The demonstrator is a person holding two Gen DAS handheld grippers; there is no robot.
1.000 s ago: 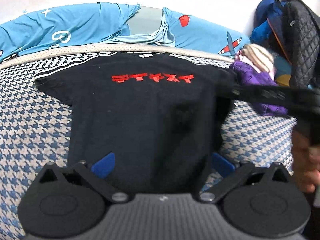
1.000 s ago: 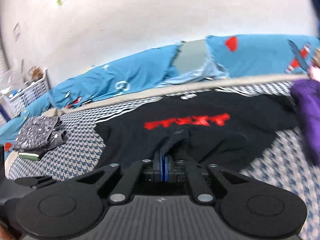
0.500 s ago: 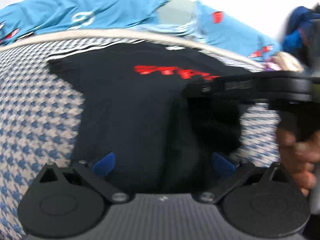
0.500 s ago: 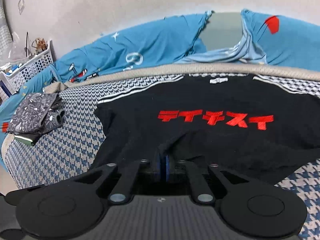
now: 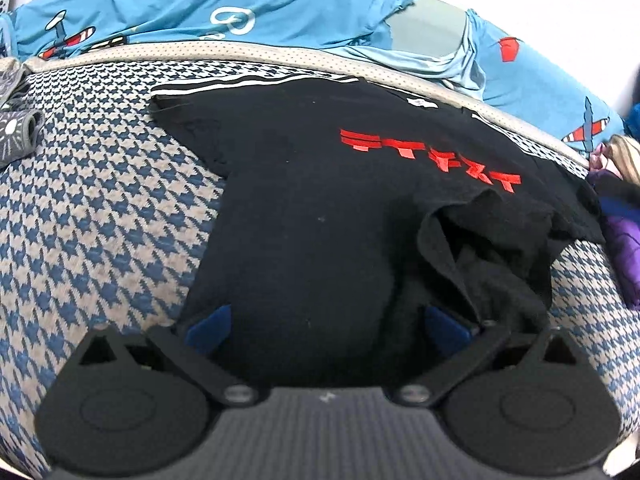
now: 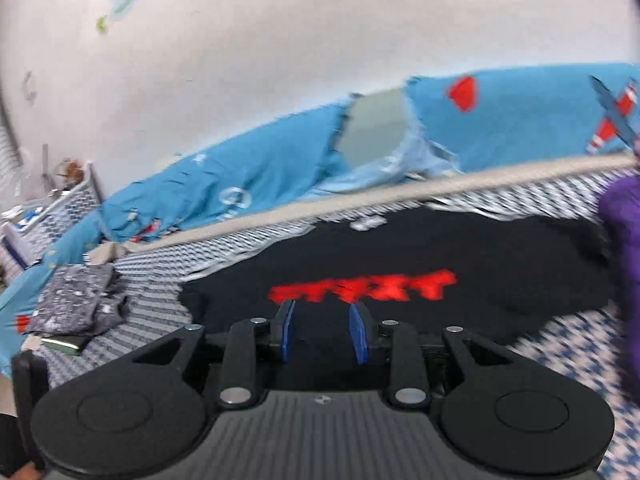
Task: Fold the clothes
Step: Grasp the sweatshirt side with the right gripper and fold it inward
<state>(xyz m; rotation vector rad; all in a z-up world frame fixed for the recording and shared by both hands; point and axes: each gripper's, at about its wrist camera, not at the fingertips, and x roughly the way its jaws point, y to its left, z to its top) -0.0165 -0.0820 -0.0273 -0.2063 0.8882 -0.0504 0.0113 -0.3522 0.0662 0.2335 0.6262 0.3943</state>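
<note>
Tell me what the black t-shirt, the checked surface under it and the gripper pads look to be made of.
Black t-shirt: likely soft matte knit, cotton-like; it bunches in limp folds, with flat, printed-looking red lettering.
Houndstooth cover: seemingly a woven or knitted textile; the blue-and-beige pattern looks part of the weave, with a perforated beige band along its far edge.
Left gripper pads: smooth blue, probably rubber or plastic, on black, seemingly plastic, links.

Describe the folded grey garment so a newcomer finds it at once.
Start at the houndstooth bed cover. Left of the black T-shirt lies the folded grey garment, near the blue quilt. It alone is grey with pale speckles and sits on a dark book.
</note>
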